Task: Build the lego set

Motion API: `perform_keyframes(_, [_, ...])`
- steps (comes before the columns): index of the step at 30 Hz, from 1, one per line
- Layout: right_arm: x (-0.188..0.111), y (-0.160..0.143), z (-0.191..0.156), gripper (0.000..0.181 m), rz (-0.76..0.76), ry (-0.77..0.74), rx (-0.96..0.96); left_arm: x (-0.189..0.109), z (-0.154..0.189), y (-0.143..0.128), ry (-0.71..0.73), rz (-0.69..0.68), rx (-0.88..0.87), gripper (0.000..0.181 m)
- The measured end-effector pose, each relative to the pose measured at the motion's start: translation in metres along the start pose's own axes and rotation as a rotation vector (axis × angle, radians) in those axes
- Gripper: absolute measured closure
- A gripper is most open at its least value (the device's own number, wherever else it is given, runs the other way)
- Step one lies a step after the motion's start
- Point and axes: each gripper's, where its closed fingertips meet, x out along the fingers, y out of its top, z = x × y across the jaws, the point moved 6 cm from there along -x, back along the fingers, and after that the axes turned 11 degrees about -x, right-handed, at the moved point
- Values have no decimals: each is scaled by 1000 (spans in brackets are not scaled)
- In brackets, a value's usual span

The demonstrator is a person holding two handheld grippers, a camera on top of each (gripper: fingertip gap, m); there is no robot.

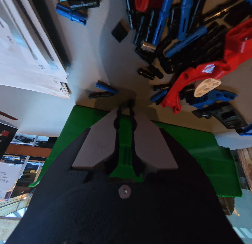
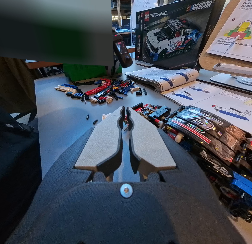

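While the right gripper [image 2: 125, 109] hovers nearly closed and empty beside the car [image 2: 201, 139] on the bench [image 2: 61, 114], the left gripper [image 1: 126, 105] pinches a small black pin [image 1: 130, 102] near loose parts [image 1: 177, 46].

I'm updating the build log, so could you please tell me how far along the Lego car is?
Partly done: the car body already carries its black roof panels, though its front end shows open framework. In hand: nothing clearly; the right hand-held gripper sits nearly closed beside the car, and the left hand-held gripper hovers near loose black pins. Left: a sizeable pile of loose pieces remains, and the instruction booklet lies open.
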Motion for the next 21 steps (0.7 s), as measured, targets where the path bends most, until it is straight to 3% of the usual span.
perform_keyframes(1, [0,0,0,181,-1,1,0,0,-1,0,13,-5,8,175])
perform_keyframes(13, [1,-1,-3,181,-16,5,-15,-2,10,-9,12,58,-16,179])
perform_keyframes(17, [1,-2,-4,181,-25,5,-25,-7,10,-7,-74,102,-145,160])
perform_keyframes(21, [2,-2,-5,181,-28,5,-30,-3,8,-6,-144,83,-279,164])
